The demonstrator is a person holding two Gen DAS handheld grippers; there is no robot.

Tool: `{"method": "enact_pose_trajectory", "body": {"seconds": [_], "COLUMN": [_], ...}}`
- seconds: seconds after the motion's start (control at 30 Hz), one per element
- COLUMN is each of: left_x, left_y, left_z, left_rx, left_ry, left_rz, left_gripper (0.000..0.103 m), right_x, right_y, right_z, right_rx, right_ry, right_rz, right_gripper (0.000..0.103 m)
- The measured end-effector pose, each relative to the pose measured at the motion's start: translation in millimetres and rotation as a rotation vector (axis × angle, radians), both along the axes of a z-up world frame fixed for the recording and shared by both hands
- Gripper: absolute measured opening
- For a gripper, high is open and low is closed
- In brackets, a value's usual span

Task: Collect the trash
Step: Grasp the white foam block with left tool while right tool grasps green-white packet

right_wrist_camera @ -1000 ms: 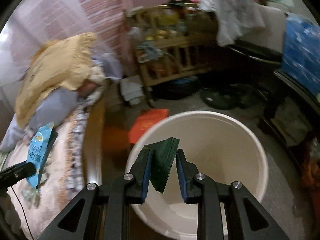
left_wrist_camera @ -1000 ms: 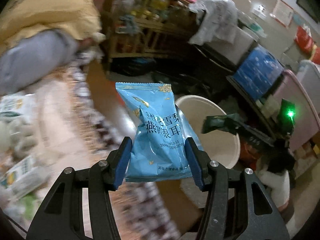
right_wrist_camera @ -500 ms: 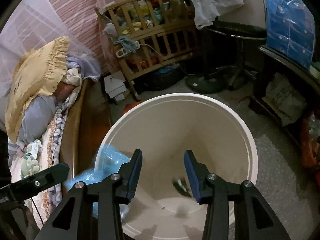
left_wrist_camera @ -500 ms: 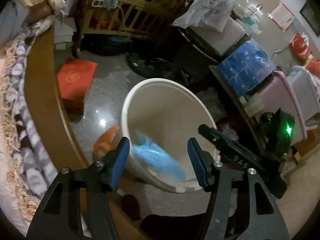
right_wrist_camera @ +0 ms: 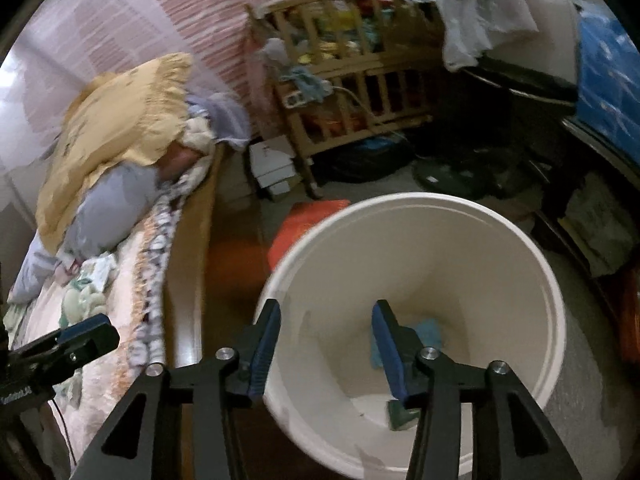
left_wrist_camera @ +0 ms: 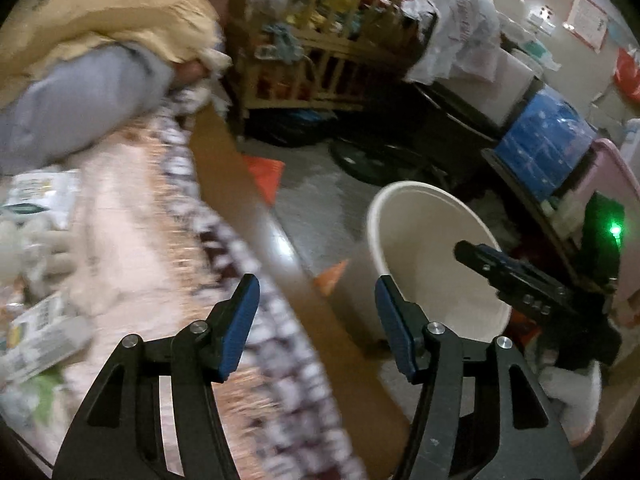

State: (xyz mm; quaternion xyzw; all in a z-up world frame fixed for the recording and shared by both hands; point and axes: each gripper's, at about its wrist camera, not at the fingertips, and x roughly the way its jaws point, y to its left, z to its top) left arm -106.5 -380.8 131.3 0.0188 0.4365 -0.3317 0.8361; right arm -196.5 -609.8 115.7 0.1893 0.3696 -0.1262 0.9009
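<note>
While the right gripper (right_wrist_camera: 325,322) hangs over the white bucket (right_wrist_camera: 516,236), its jaws, which have just been opening, stand apart with nothing between them. Down inside the bucket lie a blue snack bag (right_wrist_camera: 430,330), partly hidden behind the right finger, and a dark green wrapper (right_wrist_camera: 400,416) on the bottom just below it. The left gripper (left_wrist_camera: 317,294) also has its jaws spread wide and empty, and points at the wooden bed edge (left_wrist_camera: 240,184) and the patterned blanket (left_wrist_camera: 256,280) beside the bucket. On the bed, at the left of the left wrist view, lie more packets (left_wrist_camera: 38,338), blurred too much to read. A yellow pillow (right_wrist_camera: 120,120) rests at the head of the bed, and a red packet (right_wrist_camera: 308,220) lies on the floor just behind the bucket, near a wooden crib (right_wrist_camera: 352,92)
</note>
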Motion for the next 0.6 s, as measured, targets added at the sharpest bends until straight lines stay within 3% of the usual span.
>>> {"method": "enact_pose_trajectory", "body": {"seconds": [0.07,0.6], "left_x": [-1,5], "left_y": [20,182], "left_z": [2,10], "left_rx": [0.017,0.093], "left_ry": [-0.028,-0.079], "left_rz": [0.038,0.301], "left_gripper": [0.059,0.059], "right_x": [4,56], "right_y": [14,176], "right_z": [4,5], "right_rx": [0.008,0.067], "right_ry": [-0.012,0.003], "right_rz": [0.035,0.397], "right_gripper": [0.059,0.060]}}
